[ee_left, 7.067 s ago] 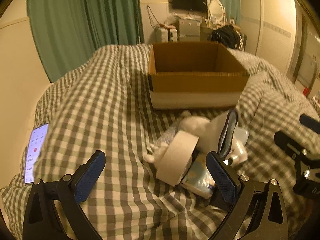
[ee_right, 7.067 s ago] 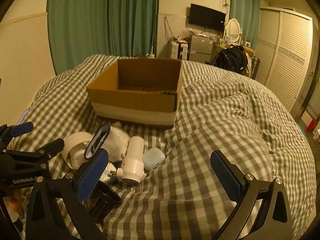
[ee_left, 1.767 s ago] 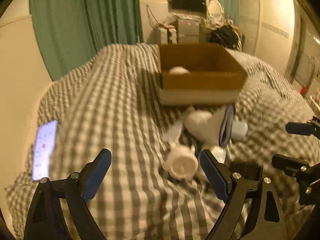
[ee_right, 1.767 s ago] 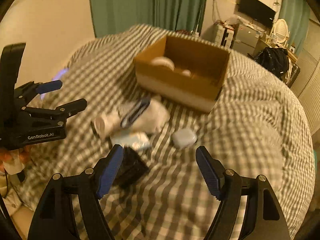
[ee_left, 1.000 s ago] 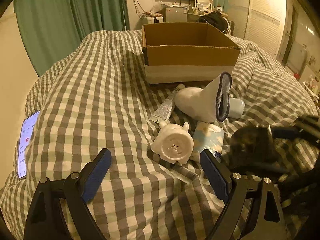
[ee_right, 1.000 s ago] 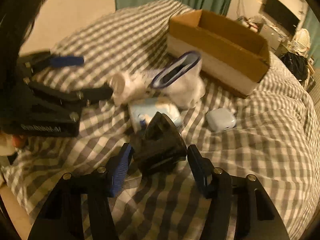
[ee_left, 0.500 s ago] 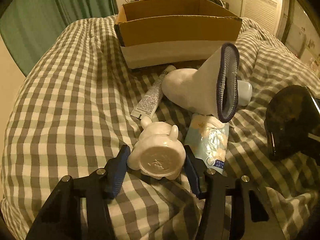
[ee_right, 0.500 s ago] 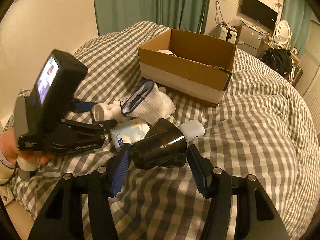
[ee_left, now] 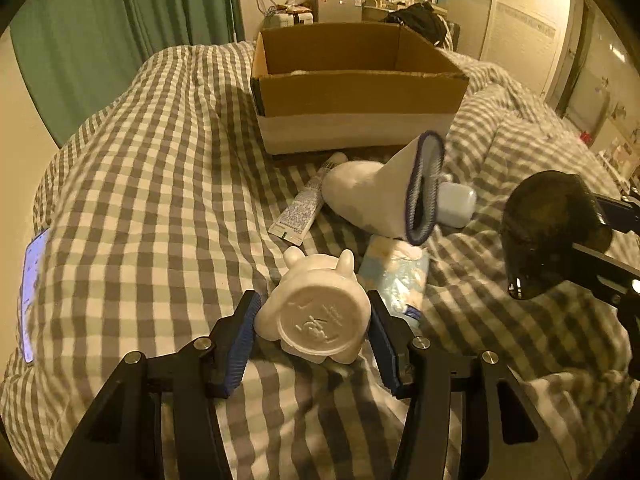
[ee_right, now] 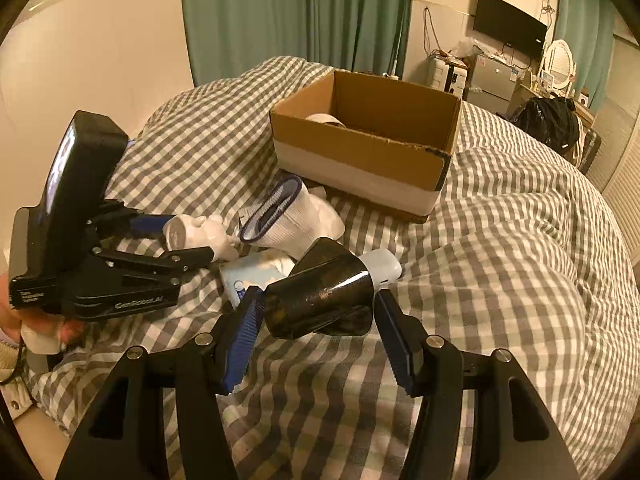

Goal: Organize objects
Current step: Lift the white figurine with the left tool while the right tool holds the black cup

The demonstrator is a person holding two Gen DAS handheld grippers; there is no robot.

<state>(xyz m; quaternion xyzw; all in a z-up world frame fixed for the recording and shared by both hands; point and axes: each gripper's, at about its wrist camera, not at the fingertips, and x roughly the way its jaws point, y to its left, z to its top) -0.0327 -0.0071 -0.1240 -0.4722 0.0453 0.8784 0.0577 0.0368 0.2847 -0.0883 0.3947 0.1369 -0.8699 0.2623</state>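
Note:
My left gripper [ee_left: 312, 332] is shut on a white animal figurine [ee_left: 316, 320], base toward the camera, held just above the checked bedcover; it also shows in the right wrist view [ee_right: 200, 236]. My right gripper [ee_right: 318, 320] is shut on a black cup [ee_right: 320, 300], lifted above the bed; the cup shows in the left wrist view [ee_left: 552, 232]. An open cardboard box [ee_left: 360, 92] stands behind, with a roll of tape [ee_right: 324, 120] inside. A white sock [ee_left: 384, 196], a tube [ee_left: 300, 208], a tissue pack [ee_left: 396, 276] and a white case [ee_left: 456, 204] lie before the box.
A lit phone [ee_left: 32, 292] lies at the bed's left edge. Green curtains [ee_right: 296, 20] hang behind the bed. A cluttered desk with a TV [ee_right: 508, 24] and a wardrobe [ee_left: 532, 32] stand at the back right.
My left gripper has lifted the figurine and pulled back from the box. My right gripper has held the black cup raised and moved slightly closer to the box.

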